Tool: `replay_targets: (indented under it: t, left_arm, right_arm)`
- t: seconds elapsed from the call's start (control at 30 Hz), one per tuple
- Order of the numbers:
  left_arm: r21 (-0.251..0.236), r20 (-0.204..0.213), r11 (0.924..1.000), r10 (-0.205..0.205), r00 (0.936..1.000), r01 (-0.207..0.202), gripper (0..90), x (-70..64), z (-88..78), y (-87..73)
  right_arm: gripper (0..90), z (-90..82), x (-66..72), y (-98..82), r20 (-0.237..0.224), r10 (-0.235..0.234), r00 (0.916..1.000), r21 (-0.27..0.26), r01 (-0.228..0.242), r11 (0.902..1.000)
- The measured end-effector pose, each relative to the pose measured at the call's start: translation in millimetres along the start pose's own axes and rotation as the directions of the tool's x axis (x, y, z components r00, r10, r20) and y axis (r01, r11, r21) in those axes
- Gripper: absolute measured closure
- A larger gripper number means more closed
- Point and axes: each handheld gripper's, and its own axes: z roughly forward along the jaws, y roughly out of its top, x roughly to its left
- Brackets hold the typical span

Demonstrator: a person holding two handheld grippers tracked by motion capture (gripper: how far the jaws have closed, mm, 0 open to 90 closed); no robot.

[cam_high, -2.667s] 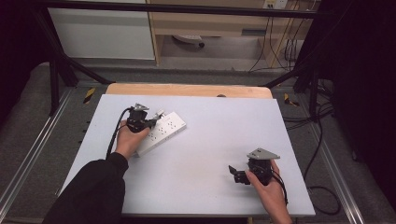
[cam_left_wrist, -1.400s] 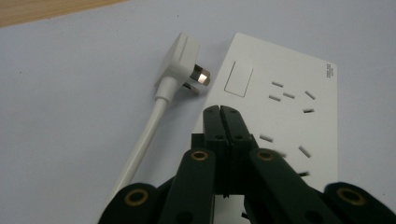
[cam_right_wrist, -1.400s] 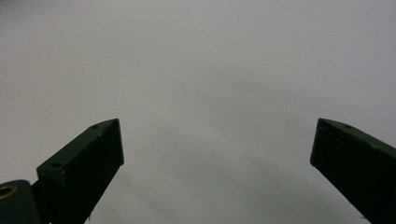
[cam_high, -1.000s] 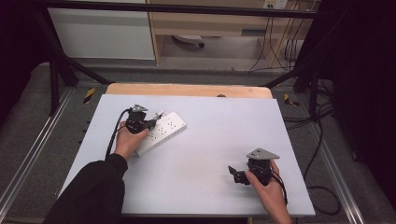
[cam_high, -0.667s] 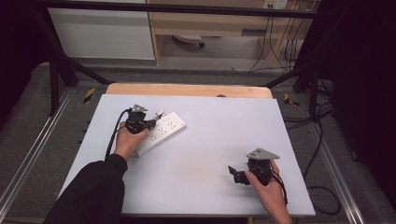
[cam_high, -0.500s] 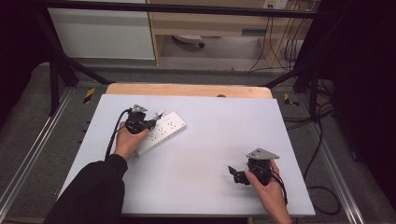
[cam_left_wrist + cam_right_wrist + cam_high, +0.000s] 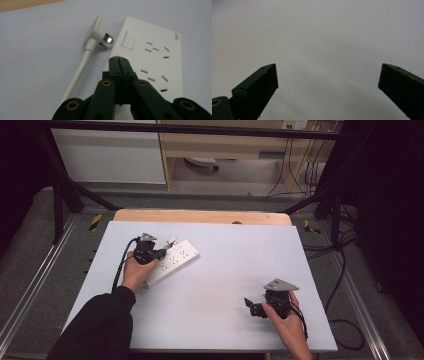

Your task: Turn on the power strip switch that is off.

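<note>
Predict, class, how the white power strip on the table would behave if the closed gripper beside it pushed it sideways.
The power strip lies flat and broad on the smooth table, so it would probably slide rather than tip or roll. Its hard casing looks stiff, unlikely to bend. The white cord and plug look flexible and would likely trail or swing behind the left gripper's push.

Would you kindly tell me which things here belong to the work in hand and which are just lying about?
In hand:
- power strip, under the shut left gripper
- white plug on its cord, beside the strip

Lying about:
- right gripper, fingers open over bare table
- loose cables on the floor
</note>
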Motion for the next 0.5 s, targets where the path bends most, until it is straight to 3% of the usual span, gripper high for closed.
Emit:
replay_targets:
  t: [0.5]
  left_arm:
    - [-0.040, 0.010, 0.9991, 0.016, 0.9998, -0.015, 90.0, -8.0, -4.0, 3.3]
  right_arm:
    - [3.1, -0.6, -0.6, 0.0, 0.002, 0.001, 1.0000, -0.002, -0.001, 1.0000]
